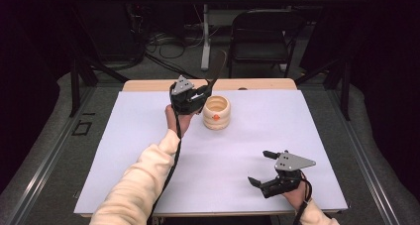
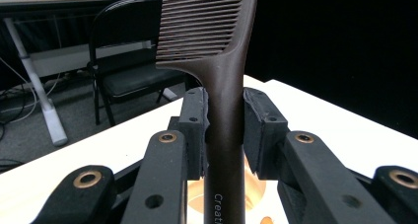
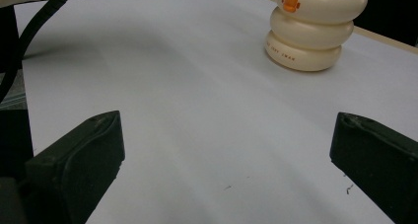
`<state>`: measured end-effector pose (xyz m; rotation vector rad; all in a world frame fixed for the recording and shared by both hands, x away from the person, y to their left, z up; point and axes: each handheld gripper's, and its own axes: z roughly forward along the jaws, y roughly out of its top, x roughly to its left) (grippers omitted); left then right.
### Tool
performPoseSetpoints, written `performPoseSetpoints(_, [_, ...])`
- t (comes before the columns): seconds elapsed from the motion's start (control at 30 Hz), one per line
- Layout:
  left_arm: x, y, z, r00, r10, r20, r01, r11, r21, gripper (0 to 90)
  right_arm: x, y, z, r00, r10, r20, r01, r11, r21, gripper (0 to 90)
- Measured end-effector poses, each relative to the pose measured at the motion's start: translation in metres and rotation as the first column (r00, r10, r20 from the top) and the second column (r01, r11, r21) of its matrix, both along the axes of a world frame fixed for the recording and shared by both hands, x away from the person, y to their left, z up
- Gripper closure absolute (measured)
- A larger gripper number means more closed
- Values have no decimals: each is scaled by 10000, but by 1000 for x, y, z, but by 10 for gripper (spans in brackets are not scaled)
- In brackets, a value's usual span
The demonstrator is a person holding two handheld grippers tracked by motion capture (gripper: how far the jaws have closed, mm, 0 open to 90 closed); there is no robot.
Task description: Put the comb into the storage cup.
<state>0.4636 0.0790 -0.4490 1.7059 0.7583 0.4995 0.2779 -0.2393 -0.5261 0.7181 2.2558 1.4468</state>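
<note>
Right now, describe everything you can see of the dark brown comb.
The dark brown plastic comb looks matte, with a long straight handle bearing small pale lettering and a row of fine, close teeth along one side of its upper end. It stands nearly upright, teeth end up, its handle clamped between the black pads of the left hand-held gripper, beside and above the cream ribbed cup at the far side of the white table.

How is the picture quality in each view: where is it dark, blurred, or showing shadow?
High view: the white table is evenly lit, the room behind is dark. Left gripper view: the brown comb is sharp, its lower handle and the nearest parts of the left gripper soft, the right background black. Right gripper view: the cream cup is clear, casting a faint shadow; the near fingers are blurred.
</note>
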Motion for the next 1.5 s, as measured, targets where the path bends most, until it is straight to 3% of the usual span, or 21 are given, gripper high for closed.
performPoseSetpoints(0.47, [5, -4, 4, 10000, -75, 18, 75, 9998, -189, 720, 0, 0, 0, 10000, 6, 8, -6, 10000, 17, 0])
performPoseSetpoints(1.5, [12, -9, 2, 9992, 352, 209, -331, 9953, -915, 721, 0, 0, 0, 10000, 21, -6, -21, 10000, 19, 0])
